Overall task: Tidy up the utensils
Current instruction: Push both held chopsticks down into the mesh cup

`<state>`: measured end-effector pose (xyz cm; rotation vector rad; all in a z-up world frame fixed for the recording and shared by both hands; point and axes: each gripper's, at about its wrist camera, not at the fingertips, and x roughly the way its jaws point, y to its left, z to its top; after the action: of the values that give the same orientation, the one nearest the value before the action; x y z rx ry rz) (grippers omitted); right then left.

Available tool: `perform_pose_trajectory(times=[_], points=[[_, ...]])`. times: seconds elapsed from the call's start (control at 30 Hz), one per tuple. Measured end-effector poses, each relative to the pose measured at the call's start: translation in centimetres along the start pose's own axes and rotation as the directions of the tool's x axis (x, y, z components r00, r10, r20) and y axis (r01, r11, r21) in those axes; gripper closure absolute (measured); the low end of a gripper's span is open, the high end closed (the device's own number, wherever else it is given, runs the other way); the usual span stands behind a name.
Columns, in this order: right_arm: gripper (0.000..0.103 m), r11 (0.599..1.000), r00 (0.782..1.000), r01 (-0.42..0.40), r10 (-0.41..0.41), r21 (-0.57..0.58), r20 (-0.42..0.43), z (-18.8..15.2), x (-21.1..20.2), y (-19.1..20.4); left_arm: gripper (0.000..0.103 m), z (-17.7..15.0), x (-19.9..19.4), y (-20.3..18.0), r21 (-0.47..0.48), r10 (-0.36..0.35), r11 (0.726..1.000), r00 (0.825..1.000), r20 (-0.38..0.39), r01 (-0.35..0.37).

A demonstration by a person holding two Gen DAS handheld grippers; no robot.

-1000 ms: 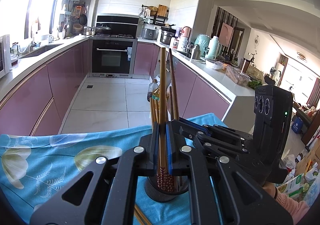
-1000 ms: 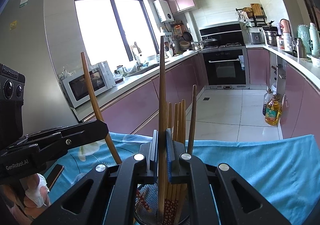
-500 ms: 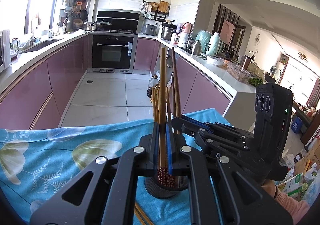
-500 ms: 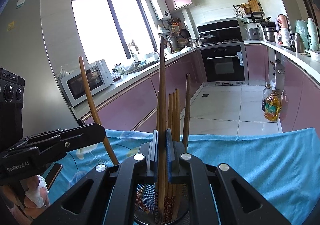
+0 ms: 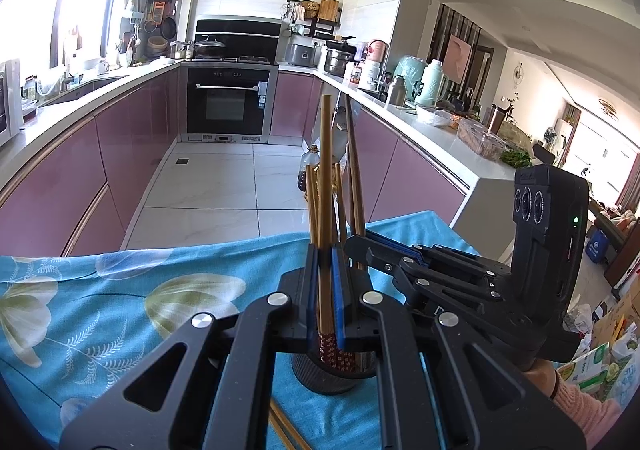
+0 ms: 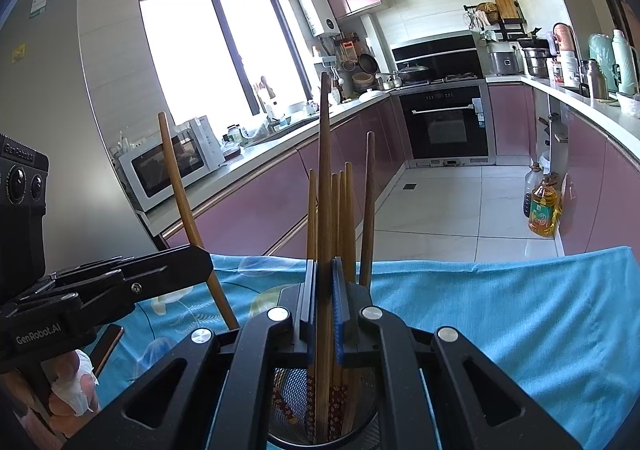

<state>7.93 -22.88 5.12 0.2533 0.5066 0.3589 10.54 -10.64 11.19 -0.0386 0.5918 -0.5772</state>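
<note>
While both grippers sit low at centre frame over the mesh holder [image 6: 320, 422], the left gripper [image 5: 326, 290] and right gripper [image 6: 325, 306] are each clamped on one upright chopstick [image 5: 325, 169], seemingly to drop them tip-down among those already stored. "GenRobot.AI" reads at left of the right wrist view.
</note>
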Motion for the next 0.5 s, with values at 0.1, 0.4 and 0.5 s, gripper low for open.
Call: perform_pose_trajectory(times=[0.1, 0.4, 0.5], points=[[0.097, 1.0, 1.0, -0.001, 0.001, 0.001, -0.003, -0.2, 0.1, -0.1, 0.096, 0.0, 0.2, -0.1, 0.003, 0.0, 1.0, 1.0, -0.006, 0.0], [0.097, 1.0, 1.0, 0.0, 0.0, 0.006, -0.022, -1.1, 0.5, -0.3, 0.096, -0.4, 1.2, -0.4, 0.016, 0.01, 1.0, 1.0, -0.028, -0.009], [0.097, 1.0, 1.0, 0.0, 0.0, 0.007, -0.026, -1.2, 0.6, -0.4, 0.096, -0.5, 1.5, -0.3, 0.02, 0.012, 1.0, 0.999, -0.036, -0.011]])
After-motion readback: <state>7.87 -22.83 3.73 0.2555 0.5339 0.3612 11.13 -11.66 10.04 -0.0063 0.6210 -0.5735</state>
